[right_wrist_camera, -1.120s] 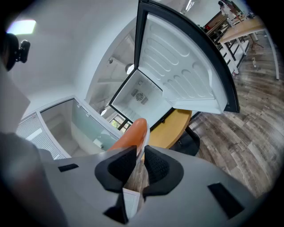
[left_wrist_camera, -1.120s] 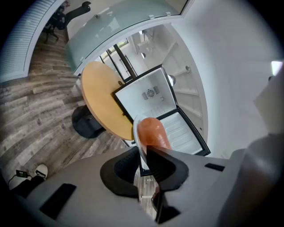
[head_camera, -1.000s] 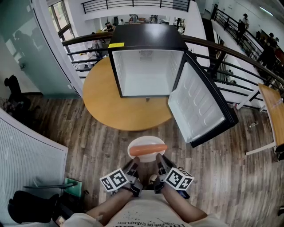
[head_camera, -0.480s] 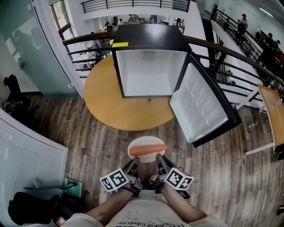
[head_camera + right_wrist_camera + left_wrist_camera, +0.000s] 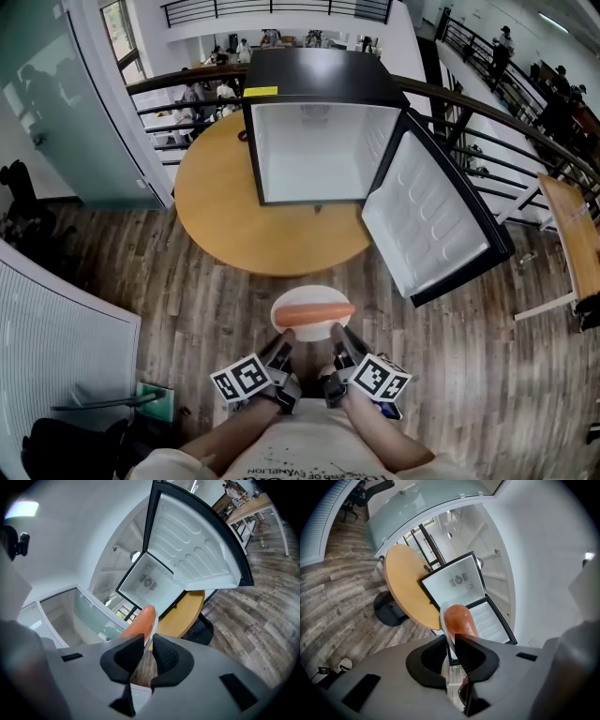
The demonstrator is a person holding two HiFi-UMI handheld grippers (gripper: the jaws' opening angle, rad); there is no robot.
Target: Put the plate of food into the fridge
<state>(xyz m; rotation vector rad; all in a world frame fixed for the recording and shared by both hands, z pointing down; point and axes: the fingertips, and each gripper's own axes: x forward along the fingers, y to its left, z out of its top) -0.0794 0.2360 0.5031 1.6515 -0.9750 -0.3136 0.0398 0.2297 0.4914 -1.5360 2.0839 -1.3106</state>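
Plate [image 5: 309,294] with sausage [image 5: 314,315], lower centre of frame, held well short of open fridge [image 5: 319,150] on counter [image 5: 225,216].
Left gripper [image 5: 284,347] and right gripper [image 5: 337,339] fingers clamp its near rim; best moved level, both hands together.

Nothing is reading clearly for me here. A yellow sticker [image 5: 262,92] is showing on the fridge [image 5: 319,70] top's front edge, its print too small. My shirt's [image 5: 300,455] lettering is running off-frame. The left marker cube [image 5: 244,380] and right marker cube [image 5: 380,378] are showing only black-and-white squares.
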